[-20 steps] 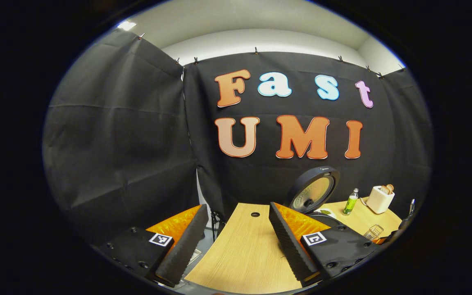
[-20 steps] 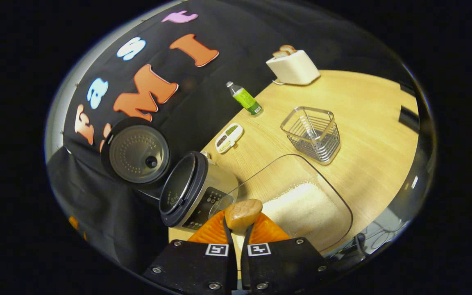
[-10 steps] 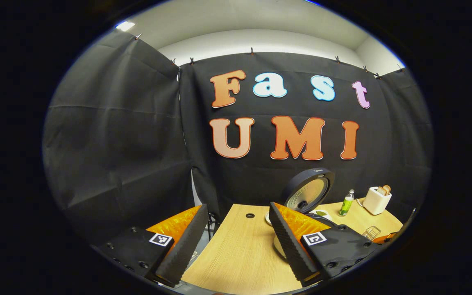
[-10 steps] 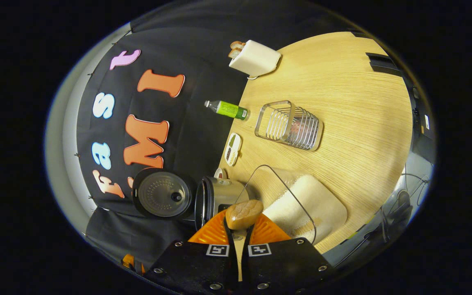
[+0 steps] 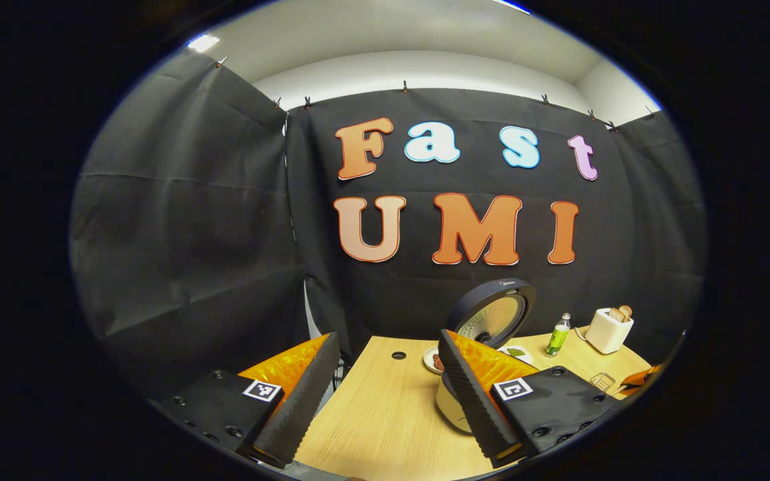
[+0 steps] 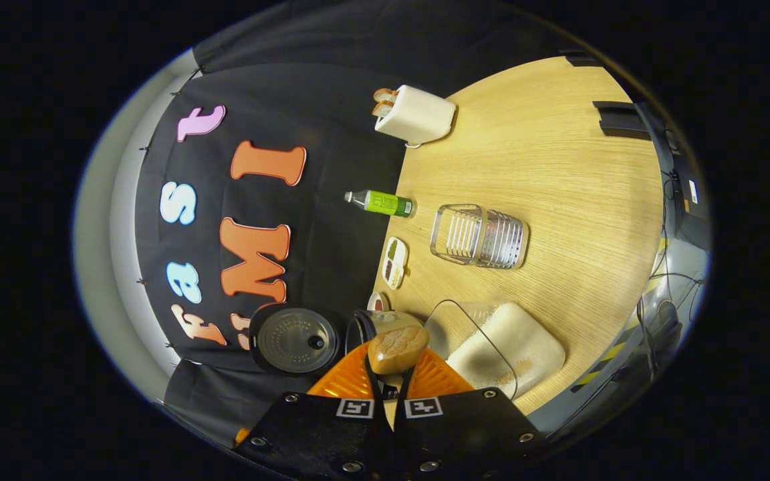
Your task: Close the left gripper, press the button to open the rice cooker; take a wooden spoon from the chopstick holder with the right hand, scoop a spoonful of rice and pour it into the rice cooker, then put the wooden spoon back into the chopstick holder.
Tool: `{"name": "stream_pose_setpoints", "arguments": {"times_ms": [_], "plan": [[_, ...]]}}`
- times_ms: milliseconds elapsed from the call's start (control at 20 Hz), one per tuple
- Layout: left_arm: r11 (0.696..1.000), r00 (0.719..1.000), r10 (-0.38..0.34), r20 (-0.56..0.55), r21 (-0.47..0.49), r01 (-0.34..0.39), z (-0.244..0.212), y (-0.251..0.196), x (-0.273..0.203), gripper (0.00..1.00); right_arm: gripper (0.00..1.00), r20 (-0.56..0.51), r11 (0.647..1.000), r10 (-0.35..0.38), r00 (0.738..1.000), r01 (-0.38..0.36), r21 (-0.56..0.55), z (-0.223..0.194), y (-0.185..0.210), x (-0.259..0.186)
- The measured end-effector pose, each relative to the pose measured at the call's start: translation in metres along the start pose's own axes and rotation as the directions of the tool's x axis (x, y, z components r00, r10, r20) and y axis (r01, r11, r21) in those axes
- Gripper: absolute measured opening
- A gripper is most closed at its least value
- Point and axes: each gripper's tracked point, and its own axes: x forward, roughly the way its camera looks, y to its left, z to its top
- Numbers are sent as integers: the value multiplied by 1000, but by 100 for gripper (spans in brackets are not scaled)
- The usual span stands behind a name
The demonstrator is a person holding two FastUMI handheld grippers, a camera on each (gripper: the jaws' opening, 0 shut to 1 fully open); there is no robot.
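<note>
Wooden spoon sits pinched between the fingers of the right gripper, its bowl jutting past the fingertips and turned well over, right beside the dark rim of the rice cooker, whose lid stands swung open. Whether grains remain in the bowl cannot be told from the right gripper view. The step in hand looks to be the pour: it goes best if the bowl is held squarely over the pot's mouth rather than its rim, rolled slowly until empty, and the pinch kept firm so the handle does not twist between the pads. Just beside the cooker lies the clear tray of rice, so any drift to that side would spill grains onto the worktop or back into the tray. Once emptied, the spoon must travel to the wire chopstick holder, which stands apart from the tray, with a green bottle, a small dish and a toaster beyond it; lowering the handle upright into the basket should keep it from tipping the light wire frame. In the left gripper view the left gripper hangs above the worktop with fingers spread wide and nothing between them, and the cooker with its raised lid shows behind the right-hand finger; it is best kept clear of the pour.
</note>
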Motion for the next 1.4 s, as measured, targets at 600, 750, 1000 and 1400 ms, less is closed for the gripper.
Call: {"name": "stream_pose_setpoints", "arguments": {"times_ms": [600,750,1000,1400], "plan": [[1000,1000,3,22,-9,-2,2,-6,7,99,3,5,995,95,995,-95,-1,28,88,-2],[1000,1000,5,24,-4,-4,5,-4,11,99,3,-8,993,115,993,-115,-13,27,110,11],[1000,999,7,44,1,-7,12,1,18,99,2,-33,990,137,990,-139,-40,21,142,40],[1000,999,26,47,2,-26,12,17,31,99,3,-69,984,144,987,-150,-100,0,198,106]]}}
